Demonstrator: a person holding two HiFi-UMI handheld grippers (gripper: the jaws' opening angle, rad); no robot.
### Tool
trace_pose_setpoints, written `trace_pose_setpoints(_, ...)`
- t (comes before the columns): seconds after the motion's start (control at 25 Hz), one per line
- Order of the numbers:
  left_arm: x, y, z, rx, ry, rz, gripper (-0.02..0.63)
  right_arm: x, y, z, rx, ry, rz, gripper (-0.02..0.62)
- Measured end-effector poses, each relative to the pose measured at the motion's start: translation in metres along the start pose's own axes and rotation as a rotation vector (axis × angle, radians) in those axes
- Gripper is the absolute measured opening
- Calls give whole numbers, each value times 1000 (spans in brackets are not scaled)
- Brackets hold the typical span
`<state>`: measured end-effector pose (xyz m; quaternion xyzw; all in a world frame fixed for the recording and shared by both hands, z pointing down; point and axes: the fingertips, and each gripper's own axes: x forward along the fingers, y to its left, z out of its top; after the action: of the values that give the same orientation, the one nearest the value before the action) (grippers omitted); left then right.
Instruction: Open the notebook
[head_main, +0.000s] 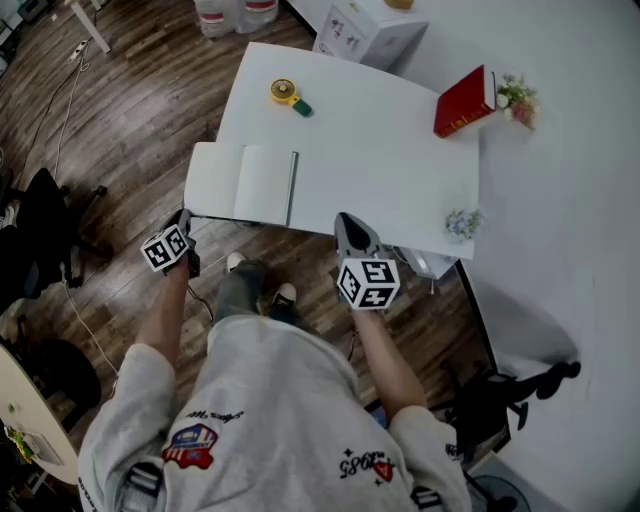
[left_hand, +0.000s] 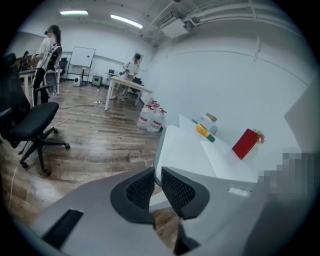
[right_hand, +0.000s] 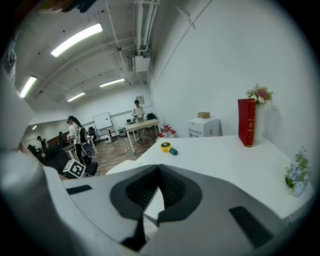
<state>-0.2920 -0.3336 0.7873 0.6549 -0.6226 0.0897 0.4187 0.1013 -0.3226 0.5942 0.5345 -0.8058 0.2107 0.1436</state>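
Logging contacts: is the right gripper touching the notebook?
Apart. The head view shows a strip of bare table between the right gripper and the notebook.

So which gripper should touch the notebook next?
Left, probably. The left gripper sits just below the notebook, jaws together and empty. The right gripper is farther along the table edge.
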Motion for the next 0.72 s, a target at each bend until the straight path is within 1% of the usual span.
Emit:
trace_pose_setpoints(0.12,0,5,-4,-30,0,1,38,-1,-3,2,2,-3,-4,0)
trace_pose_setpoints(0.2,-6,10,-5,-12,-7,27,48,-2,-3,2,2,-4,-2,0)
trace_pose_setpoints(0.28,-15,13,-5,45,-13,66,48,-4,-2,1,2,-6,3,0)
trace_pose_setpoints(0.4,-30,9,0,160,-30,108,48,-9,-1,4,-4,-15,12,0)
trace_pose_setpoints(0.6,-55,-13,17,278,-92,102,48,-17,9,9,-22,-40,33,0)
trace_pose_setpoints(0.72,-70,-38,26,360,-123,70,32,-23,16,13,-39,-57,51,0)
